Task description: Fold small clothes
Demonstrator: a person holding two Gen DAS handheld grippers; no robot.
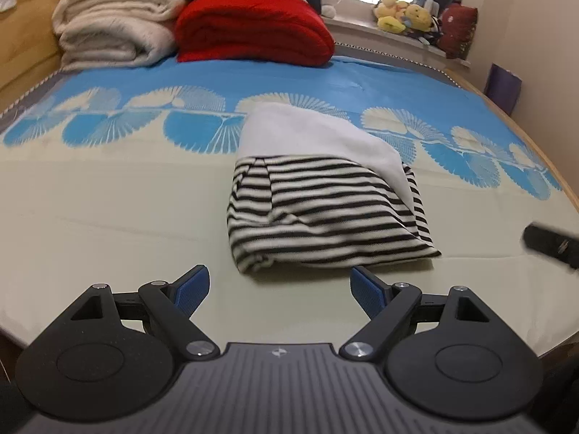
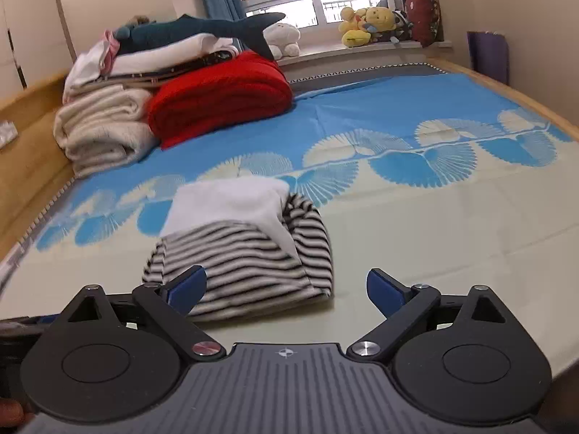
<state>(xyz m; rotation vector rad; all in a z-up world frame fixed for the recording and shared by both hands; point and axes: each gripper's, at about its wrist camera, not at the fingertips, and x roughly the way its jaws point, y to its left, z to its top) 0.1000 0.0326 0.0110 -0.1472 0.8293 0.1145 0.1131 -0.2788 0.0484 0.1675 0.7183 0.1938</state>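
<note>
A small black-and-white striped garment point(image 1: 325, 217) lies folded on the bed, its white inner side point(image 1: 311, 133) turned up along the far half. The right wrist view has the same garment point(image 2: 246, 253) just beyond the fingers. My left gripper point(image 1: 280, 284) hovers open in front of its near edge, nothing between the blue pads. My right gripper point(image 2: 286, 287) is open too; its left fingertip point(image 2: 188, 285) overlaps the striped cloth in the picture, with no grip on it. A dark blurred piece of the right gripper point(image 1: 550, 246) shows at the right edge of the left wrist view.
The bed sheet point(image 1: 108, 217) is cream near me and blue with fan prints farther off. A red folded blanket point(image 1: 253, 29) and cream blankets point(image 1: 112, 29) are stacked at the head of the bed. Plush toys point(image 2: 365, 23) sit on the windowsill. A wooden bed frame point(image 2: 29, 181) borders the left side.
</note>
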